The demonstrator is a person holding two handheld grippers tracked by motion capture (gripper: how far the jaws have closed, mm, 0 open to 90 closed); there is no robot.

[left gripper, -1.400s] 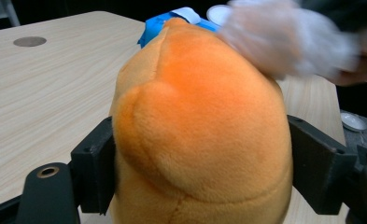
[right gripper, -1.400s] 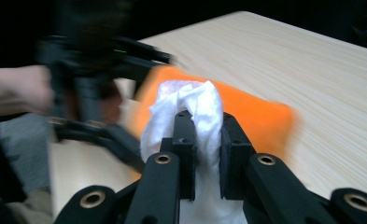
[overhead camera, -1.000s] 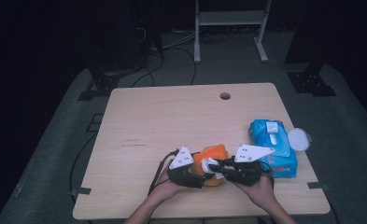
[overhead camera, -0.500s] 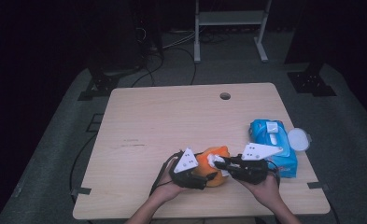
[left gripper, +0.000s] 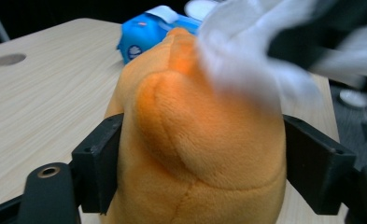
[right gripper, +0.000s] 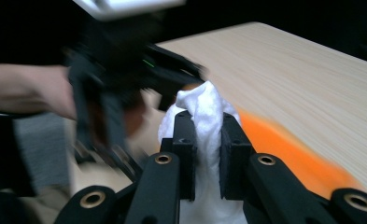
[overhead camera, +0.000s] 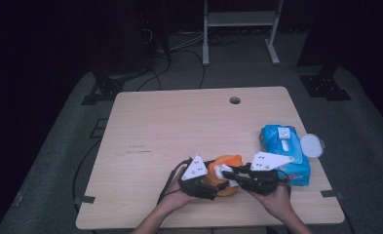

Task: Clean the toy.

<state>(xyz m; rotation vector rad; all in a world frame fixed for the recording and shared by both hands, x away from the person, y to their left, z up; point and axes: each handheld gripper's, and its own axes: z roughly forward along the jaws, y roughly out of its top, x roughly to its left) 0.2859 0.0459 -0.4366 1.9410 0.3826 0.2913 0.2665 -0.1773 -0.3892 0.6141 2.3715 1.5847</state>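
We see an orange plush toy (overhead camera: 226, 171) near the front edge of the table (overhead camera: 179, 126), squeezed between our two grippers, so only its top shows from above. In the left gripper view its soft body (left gripper: 195, 140) swells between both black jaws, which press its sides; what sort of toy it is we cannot tell. Our left gripper (overhead camera: 210, 187) grasps the toy, its jaws having just eased open a little. Our right gripper (right gripper: 204, 154) is clenched on a white wipe (right gripper: 204, 116), which lies against the toy's top and blurs in both gripper views. Just right of our right hand (overhead camera: 277, 197) lies a blue wipes pack (overhead camera: 284, 146), partly hidden behind the gripper's grey plate, its round white lid (overhead camera: 311, 145) beside it.
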